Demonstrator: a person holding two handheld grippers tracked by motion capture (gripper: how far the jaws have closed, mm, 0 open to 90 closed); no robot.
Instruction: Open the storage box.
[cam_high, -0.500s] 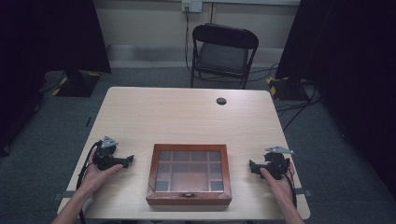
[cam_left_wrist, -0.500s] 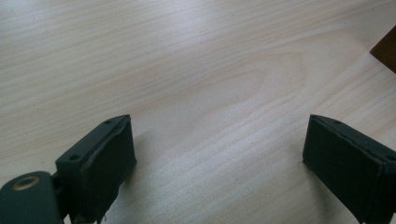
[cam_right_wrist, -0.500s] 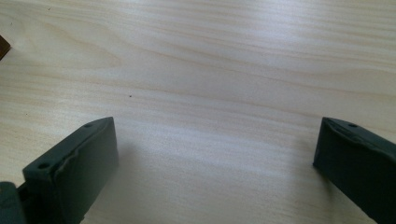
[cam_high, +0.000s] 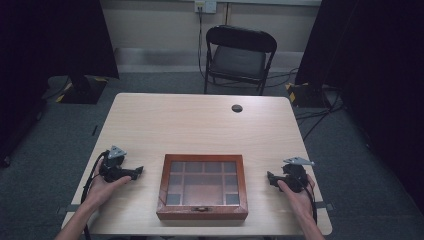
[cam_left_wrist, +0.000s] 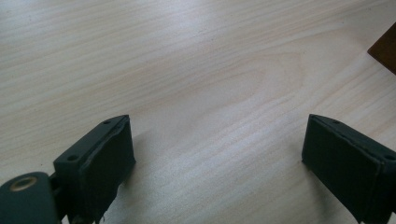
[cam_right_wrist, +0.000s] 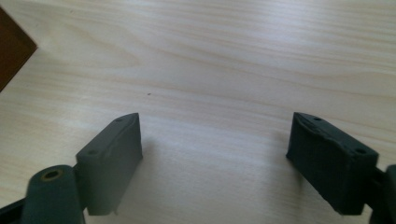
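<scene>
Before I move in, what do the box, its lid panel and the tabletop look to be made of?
Box: reddish-brown wood with a slight sheen, by its colour; small metal-looking clasp in front. Lid panel: probably glass or clear plastic, since the compartments show through. Table: pale wood-grain surface, possibly laminate; streaked grain shows in both gripper views.

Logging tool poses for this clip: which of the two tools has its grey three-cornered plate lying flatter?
The right tool: its grey plate sits nearly level. The left tool carries a plate tipped up.
</scene>
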